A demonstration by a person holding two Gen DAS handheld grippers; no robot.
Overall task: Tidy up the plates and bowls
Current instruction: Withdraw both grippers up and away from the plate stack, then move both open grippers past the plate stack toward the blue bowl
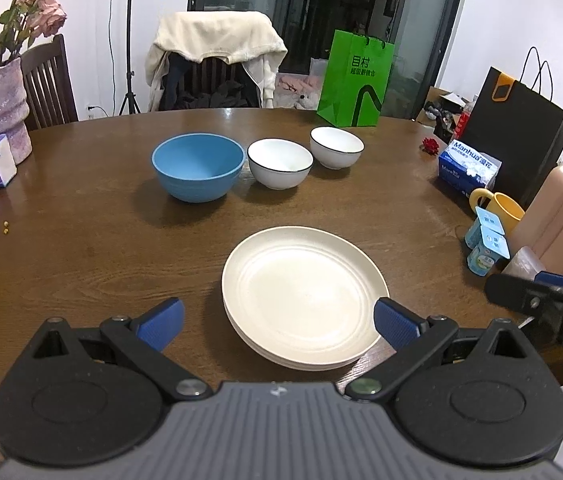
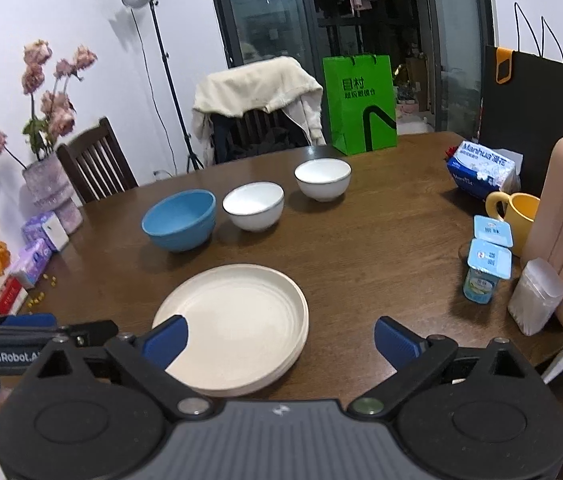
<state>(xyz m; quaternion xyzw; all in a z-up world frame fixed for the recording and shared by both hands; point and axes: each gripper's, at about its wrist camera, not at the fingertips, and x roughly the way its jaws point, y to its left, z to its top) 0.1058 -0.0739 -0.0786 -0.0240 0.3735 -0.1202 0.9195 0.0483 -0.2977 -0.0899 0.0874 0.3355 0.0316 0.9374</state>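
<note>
Reaching carelessly with either spread, empty hand-held gripper (image 1: pixel 277 322) (image 2: pixel 279 340) could nudge the stacked plates (image 1: pixel 301 296) off the tabletop (image 1: pixel 101 240) edge.

Stacked cream plates (image 1: pixel 301 292), three upright bowls (image 1: pixel 280 163)

- A stack of plates (image 1: pixel 301 296) lies on the table (image 1: pixel 81 248) just before my two tools.
- Behind it three bowls (image 1: pixel 280 163) stand in a row.
- A chair (image 1: pixel 213 68) stands behind the table.
- To my right sit a mug (image 2: pixel 515 212) and what may be yogurt cups (image 2: pixel 485 270).
</note>
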